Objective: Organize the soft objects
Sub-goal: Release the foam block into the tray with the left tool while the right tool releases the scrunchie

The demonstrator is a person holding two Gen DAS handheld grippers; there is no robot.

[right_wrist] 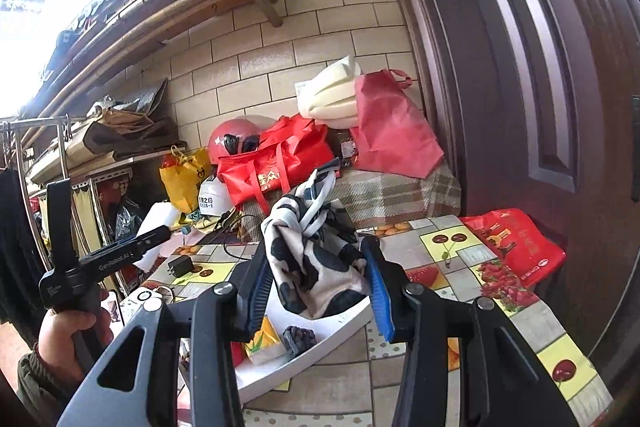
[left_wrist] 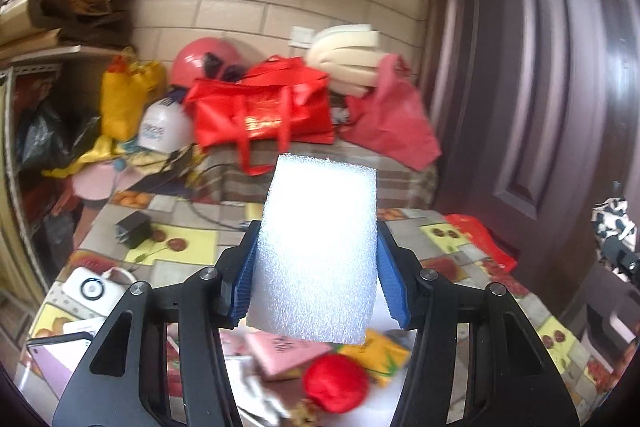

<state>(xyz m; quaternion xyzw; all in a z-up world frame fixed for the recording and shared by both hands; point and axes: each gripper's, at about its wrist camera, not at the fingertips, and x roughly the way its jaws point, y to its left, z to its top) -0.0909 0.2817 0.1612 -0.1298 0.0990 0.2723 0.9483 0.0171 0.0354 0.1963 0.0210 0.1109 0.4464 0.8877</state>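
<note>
Nearest the left wrist camera, the left gripper [left_wrist: 316, 267] is clamped on a white rectangular block of open-cell foam [left_wrist: 318, 251], its blue pads pressing both long sides, the block upright above the counter [left_wrist: 188, 239] with its fruit-patterned cover. Below it, at six o'clock, a red plush ball [left_wrist: 335, 383] lies among pink and yellow packets.

The right gripper [right_wrist: 316, 287] grips a crumpled black-and-white cow-print cloth [right_wrist: 312, 255] that bunches above the pads and hangs over a shallow white tray [right_wrist: 320, 341]; in the tray sit a grey knitted bundle [right_wrist: 298, 339] and a yellow packet [right_wrist: 262, 343].

Risks: the springy foam could slip out if the squeeze eases. The cloth's loose tail could drag the tray's contents or snag.

Farther off, at twelve o'clock, red bags [left_wrist: 260, 107] pile against the tiled wall.
</note>
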